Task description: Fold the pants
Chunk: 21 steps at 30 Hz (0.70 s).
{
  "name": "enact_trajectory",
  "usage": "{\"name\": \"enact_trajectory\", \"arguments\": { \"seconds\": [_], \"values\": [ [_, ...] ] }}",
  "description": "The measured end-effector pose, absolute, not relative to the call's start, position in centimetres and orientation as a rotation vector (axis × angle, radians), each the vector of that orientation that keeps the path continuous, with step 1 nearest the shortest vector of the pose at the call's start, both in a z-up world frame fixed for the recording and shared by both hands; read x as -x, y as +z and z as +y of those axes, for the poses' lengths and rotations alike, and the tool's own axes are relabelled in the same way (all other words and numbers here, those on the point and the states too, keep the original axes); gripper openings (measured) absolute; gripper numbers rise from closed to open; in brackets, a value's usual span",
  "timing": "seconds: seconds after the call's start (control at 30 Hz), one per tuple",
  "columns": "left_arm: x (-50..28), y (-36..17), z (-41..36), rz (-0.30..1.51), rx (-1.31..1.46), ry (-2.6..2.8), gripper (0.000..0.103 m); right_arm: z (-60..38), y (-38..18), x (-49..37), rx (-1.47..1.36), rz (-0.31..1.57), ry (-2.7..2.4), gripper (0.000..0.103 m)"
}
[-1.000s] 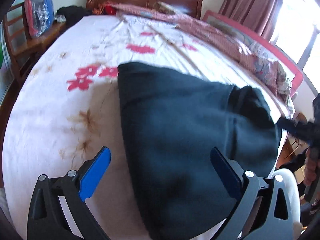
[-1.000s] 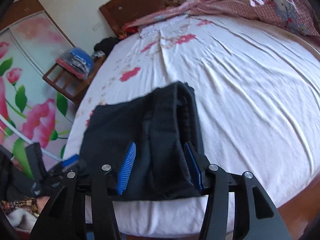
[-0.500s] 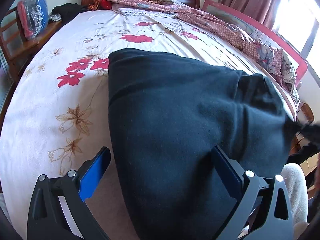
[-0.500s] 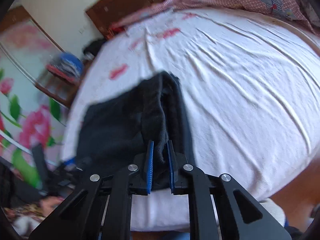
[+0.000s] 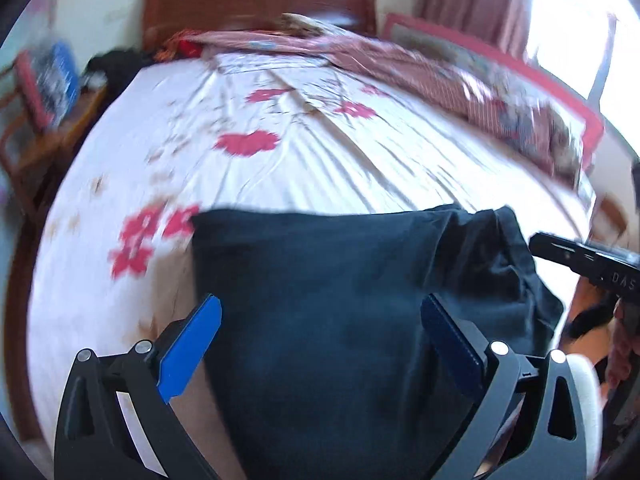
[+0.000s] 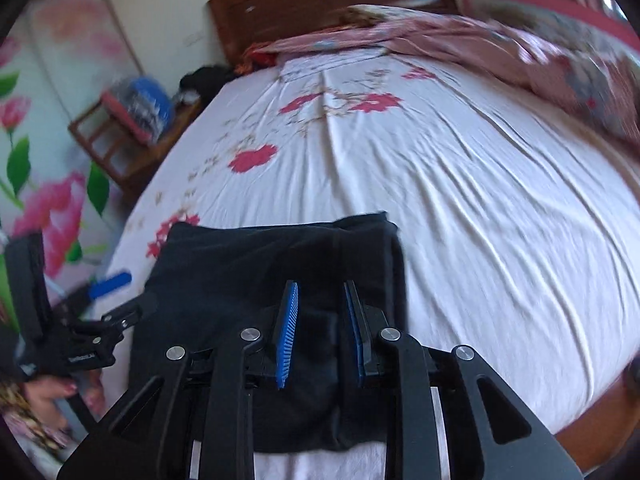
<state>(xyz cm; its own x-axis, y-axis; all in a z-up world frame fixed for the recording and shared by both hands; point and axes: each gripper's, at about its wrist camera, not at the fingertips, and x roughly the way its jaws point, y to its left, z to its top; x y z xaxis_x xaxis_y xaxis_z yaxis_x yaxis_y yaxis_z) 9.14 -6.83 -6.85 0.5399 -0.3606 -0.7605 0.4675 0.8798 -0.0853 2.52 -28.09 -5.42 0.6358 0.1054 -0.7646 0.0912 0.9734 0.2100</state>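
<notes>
The dark folded pants (image 5: 320,272) lie flat at the near edge of the bed, with a looser bunch of cloth at their right end. My left gripper (image 5: 320,324) hovers over them, wide open, its blue pads clear of the cloth. In the right wrist view the pants (image 6: 240,264) lie under my right gripper (image 6: 320,320). Its jaws are opening, with cloth below the gap and no fold pinched between the pads. Each gripper also shows in the other's view: the right gripper (image 5: 584,260) at the pants' right end, the left gripper (image 6: 116,300) at their left edge.
A white bed sheet (image 6: 460,200) with red flowers covers the bed up to the wooden headboard (image 6: 320,4). A pink checked quilt (image 5: 460,84) lies along the far right side. A wooden chair (image 6: 116,140) with a bagged bundle stands left of the bed. A person's hand (image 6: 52,392) grips the left handle.
The right gripper closed on a raised fold of the pants, then parted again; the fold now lies flat. Both grippers drew back from the bed. The left stayed open.
</notes>
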Motion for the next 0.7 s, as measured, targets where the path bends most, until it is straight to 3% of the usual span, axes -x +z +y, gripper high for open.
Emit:
{"name": "enact_trajectory", "arguments": {
  "seconds": [0.27, 0.7],
  "values": [
    [-13.6, -10.9, -10.5, 0.945, -0.370, -0.371, 0.101, -27.0, -9.9, -7.0, -0.059, 0.997, -0.046, 0.022],
    [-14.0, -13.1, -9.4, 0.901, -0.287, -0.406, 0.101, -26.9, -11.7, -8.3, -0.022, 0.880, -0.058, 0.022]
  ]
}}
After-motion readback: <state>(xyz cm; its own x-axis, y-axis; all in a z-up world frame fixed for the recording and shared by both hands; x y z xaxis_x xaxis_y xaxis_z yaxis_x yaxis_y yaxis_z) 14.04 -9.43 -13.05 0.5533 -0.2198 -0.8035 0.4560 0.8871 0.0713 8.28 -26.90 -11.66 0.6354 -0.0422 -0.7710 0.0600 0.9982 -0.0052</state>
